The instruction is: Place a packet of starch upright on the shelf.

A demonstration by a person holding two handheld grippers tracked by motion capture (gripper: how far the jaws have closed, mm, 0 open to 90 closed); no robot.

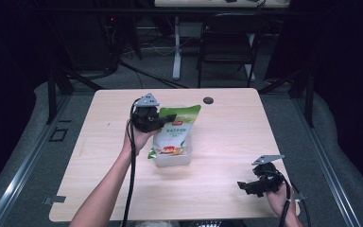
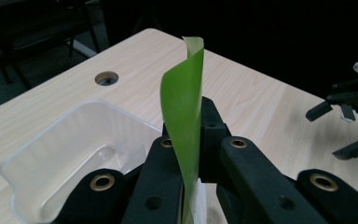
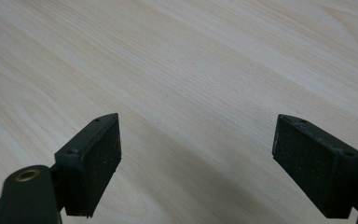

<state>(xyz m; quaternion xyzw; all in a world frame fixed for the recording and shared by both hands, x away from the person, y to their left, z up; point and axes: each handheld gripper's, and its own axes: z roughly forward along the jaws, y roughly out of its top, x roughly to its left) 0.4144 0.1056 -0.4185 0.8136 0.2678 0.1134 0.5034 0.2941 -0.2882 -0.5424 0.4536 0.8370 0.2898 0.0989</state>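
Wooden table (image 1: 227, 179): left gripper (image 1: 166, 117) clamps green bag (image 1: 176, 130) edge; right gripper (image 1: 246, 186) spread wide, empty.

Counted on the table (image 1: 217, 189): one green-and-white pouch (image 1: 177, 127), one clear plastic container (image 1: 172, 158), two handheld grippers, left (image 1: 166, 118) and right (image 1: 246, 187). One cable hole (image 1: 208, 100) near the far edge. One chair (image 1: 227, 42) stood beyond.

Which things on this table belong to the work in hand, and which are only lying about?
Belong to the work:
- green and white plastic pouch, clamped by the left gripper
- clear plastic tub beneath it

Lying about:
- right gripper, open over bare wood
- black chair behind the table
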